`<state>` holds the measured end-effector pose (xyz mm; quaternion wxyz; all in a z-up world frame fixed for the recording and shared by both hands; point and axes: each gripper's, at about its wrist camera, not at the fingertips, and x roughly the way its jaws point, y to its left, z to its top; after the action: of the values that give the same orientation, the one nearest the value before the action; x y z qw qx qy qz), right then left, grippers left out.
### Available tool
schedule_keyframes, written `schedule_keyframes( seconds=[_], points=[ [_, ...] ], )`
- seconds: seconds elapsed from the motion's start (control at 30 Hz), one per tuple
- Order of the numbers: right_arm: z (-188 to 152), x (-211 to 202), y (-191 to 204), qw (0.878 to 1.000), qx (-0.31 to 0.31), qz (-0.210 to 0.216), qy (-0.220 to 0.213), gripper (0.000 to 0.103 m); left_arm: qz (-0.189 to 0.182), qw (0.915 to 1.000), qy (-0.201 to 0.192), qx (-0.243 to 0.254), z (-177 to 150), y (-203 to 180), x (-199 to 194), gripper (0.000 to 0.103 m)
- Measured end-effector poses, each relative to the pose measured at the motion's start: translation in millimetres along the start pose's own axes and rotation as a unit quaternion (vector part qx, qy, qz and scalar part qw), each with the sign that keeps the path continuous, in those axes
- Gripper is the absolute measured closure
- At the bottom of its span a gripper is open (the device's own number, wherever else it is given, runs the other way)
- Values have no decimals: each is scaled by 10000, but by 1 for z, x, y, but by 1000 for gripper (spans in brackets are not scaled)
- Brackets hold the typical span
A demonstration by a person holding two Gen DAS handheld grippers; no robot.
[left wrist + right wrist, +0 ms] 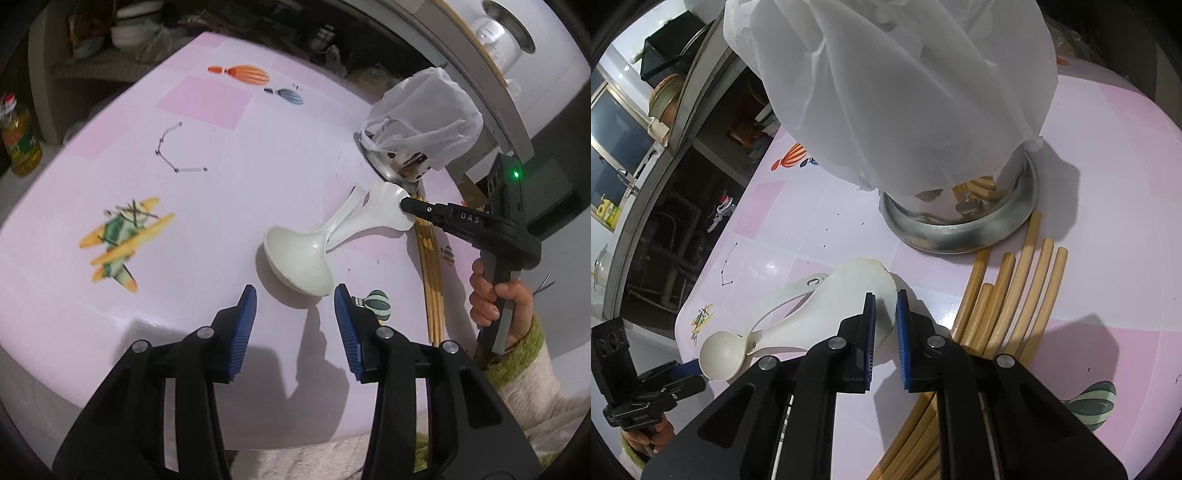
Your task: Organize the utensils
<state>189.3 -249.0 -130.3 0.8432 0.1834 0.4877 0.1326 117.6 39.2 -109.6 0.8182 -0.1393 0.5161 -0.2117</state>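
Left wrist view: white ladle (pixel 295 258) flat on the pink desk (pixel 207 206), bowl just ahead of the half-open, empty left gripper (pixel 295 306), handle running away up-right to the right gripper (pixel 404 204).

Right wrist view: right gripper (pixel 884 314) jaws narrow, pinching the flat white spoon (pixel 849 295) beside the ladle (pixel 722 356).

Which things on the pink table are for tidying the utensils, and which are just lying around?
For the job:
- white ladle
- white rice paddle, pinched by the right claw
- bamboo chopsticks
- steel utensil holder under a white plastic bag
- left claw, open near the ladle

Just lying about:
- oil bottle
- bowls on the shelf
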Motion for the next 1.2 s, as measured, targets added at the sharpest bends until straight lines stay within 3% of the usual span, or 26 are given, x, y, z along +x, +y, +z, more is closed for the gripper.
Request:
schedule_keyframes(
  seconds=[0.23,0.47,0.87,1.2],
  points=[
    [0,-1,-1,10000,-9,-13,-15,91,-75,9993,-55,-366,5,3,10,64],
    [0,-2,-3,10000,18,-17,-32,91,61,9979,-82,-646,11,7,18,79],
    [0,-4,-6,9999,90,26,-53,91,542,9974,-163,-455,15,-4,27,88],
    [-2,-3,-13,9990,361,249,3,90,611,9964,-228,-536,17,-1,27,92]
  ],
)
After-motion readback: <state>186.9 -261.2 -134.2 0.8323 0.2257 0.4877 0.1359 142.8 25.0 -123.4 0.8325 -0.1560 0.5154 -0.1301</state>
